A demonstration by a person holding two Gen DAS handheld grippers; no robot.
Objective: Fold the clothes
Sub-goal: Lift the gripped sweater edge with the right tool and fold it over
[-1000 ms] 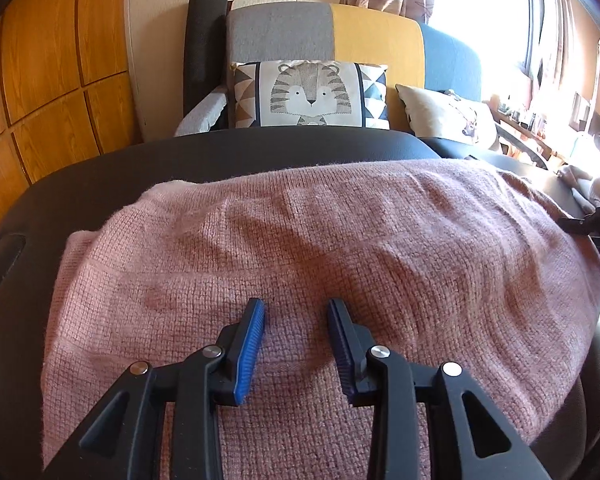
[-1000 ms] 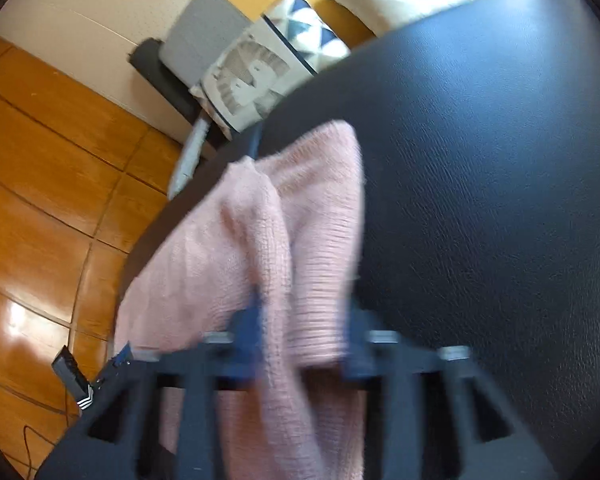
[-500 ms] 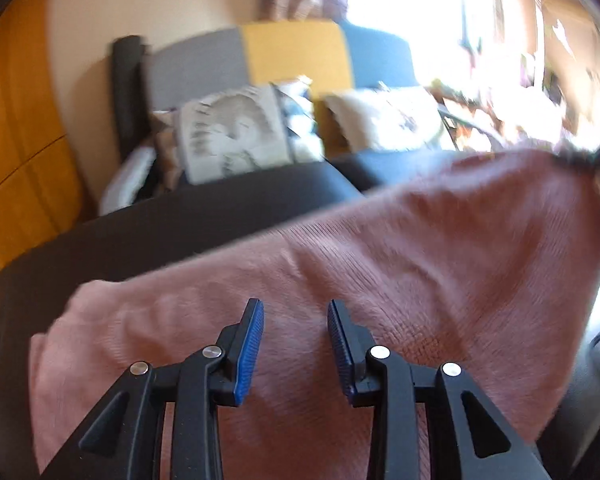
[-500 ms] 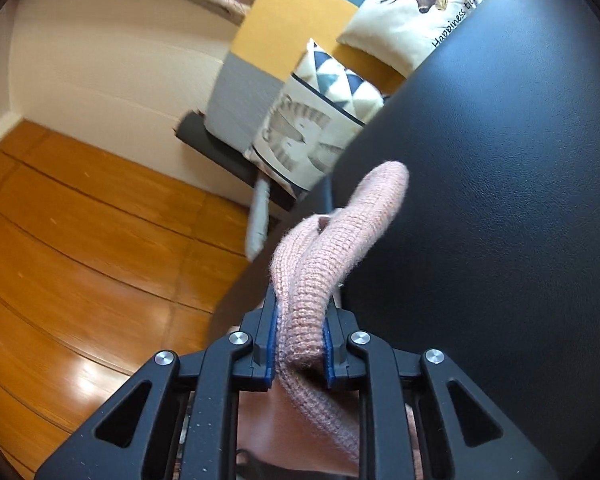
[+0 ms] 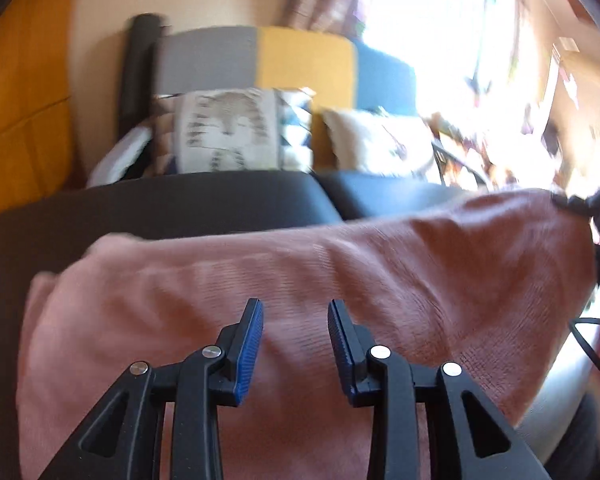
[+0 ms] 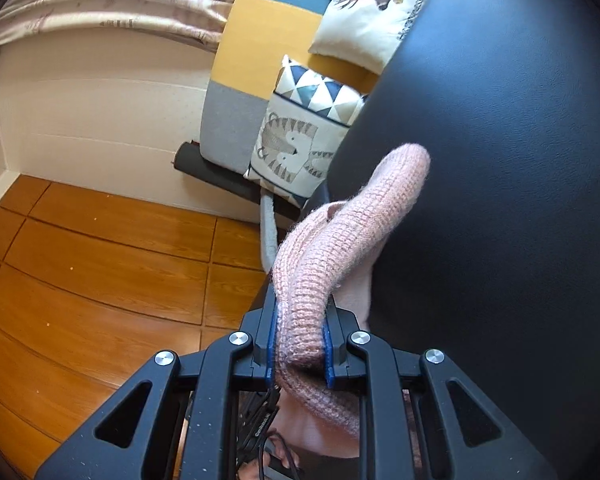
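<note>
Right gripper (image 6: 300,350) now clenched on ribbed edge of pink sweater (image 5: 300,280), jaws just closed further; that corner hoisted off black table (image 5: 160,208), rest draped there; left gripper (image 5: 296,344) released above knit; fold-over likely next.

Sweater (image 5: 300,280) lies on my table (image 5: 160,208). Sofa (image 5: 300,64) behind table. Two pillows (image 5: 228,136) on sofa, side by side.

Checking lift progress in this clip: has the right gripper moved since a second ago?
Yes. The right gripper, clamped on the pink sweater, has rolled and tipped up: the tiger cushion sits lower and more central in its view.
</note>
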